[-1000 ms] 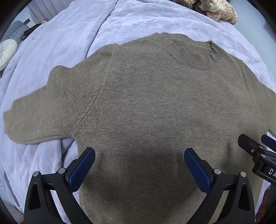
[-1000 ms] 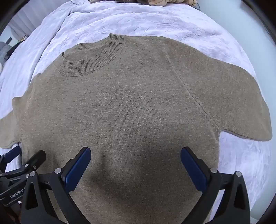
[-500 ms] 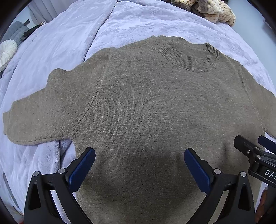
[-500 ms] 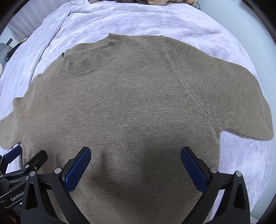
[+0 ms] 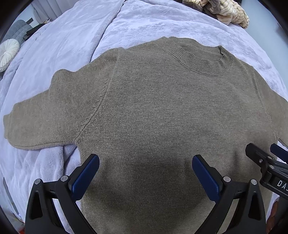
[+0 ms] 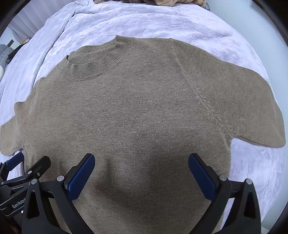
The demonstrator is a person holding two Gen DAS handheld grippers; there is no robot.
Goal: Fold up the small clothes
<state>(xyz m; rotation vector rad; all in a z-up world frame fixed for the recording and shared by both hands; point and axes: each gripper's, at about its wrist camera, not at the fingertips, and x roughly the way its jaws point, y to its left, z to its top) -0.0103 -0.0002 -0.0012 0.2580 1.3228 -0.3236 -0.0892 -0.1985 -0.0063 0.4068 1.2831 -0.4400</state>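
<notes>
Nearest the left wrist camera, the left gripper [image 5: 145, 167] hangs over the lower body of a brown knit sweater [image 5: 162, 117], its two blue-padded fingers [image 5: 85, 174] spread wide with nothing between them. At four o'clock in that view, part of the other tool pokes in from the edge. In the right wrist view, the right gripper [image 6: 141, 166] hovers over the same lower body, its fingers [image 6: 202, 173] equally wide and empty, with the left tool showing at eight o'clock.

Further out, the sweater lies flat and face up on a pale lavender blanket [image 5: 72, 45]. Its left sleeve [image 5: 41, 122] reaches toward nine o'clock in the left view; its right sleeve [image 6: 248, 108] reaches toward three o'clock in the right view. The ribbed collar [image 5: 201, 59] sits at one o'clock in the left view and at eleven o'clock in the right.

Farthest away, a cream-striped heap of other clothes [image 5: 228, 12] rests at the blanket's far edge.

Judging from this, the garment is laid out and no fold has begun. The next move likely calls for each gripper to travel outward, pinch a sleeve or side edge, and carry it across the body.
</notes>
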